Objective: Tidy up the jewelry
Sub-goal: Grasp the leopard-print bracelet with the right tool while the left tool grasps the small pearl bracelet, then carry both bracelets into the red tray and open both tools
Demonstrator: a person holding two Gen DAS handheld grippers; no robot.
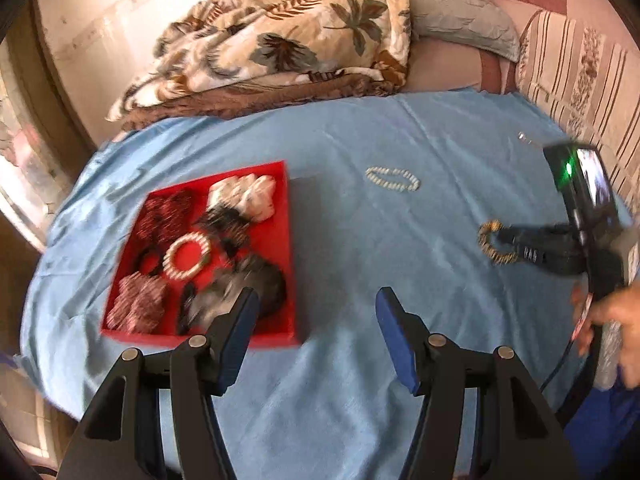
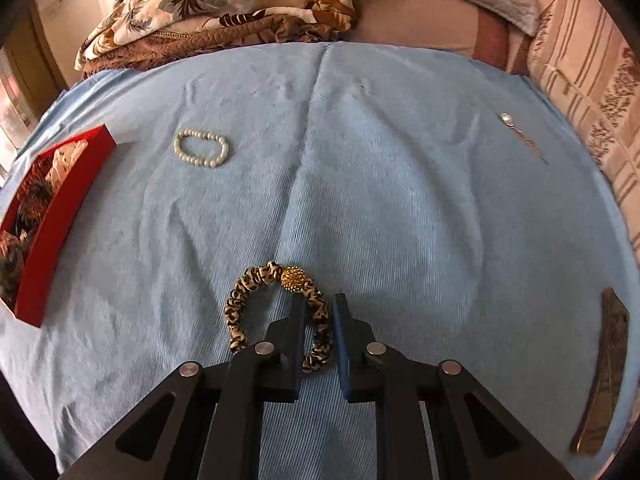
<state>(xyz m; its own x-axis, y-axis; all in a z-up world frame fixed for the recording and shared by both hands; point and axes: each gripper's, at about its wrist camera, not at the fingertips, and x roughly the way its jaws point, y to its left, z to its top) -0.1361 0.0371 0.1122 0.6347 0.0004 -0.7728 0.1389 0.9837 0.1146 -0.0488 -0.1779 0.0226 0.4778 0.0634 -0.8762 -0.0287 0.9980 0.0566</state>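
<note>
the right gripper sat low in the middle of its own view, its fingers clamped on the right side of a leopard-print scrunchie with a gold sparkly bead, which lay on the light blue bedsheet. in the left wrist view the same gripper came in from the right edge, a hand holding its handle at lower right. the left gripper hung in the lower centre of its view with its fingers apart and nothing between them, the left one overlapping the lower right corner of the red tray. that tray, at left of centre, held scrunchies, a white beaded ring and dark clips. a pearl bracelet lay on the sheet in the upper left, just beside the tray. a pearl hairpin lay at upper right, well apart. a floral blanket was bunched along the top.
</note>
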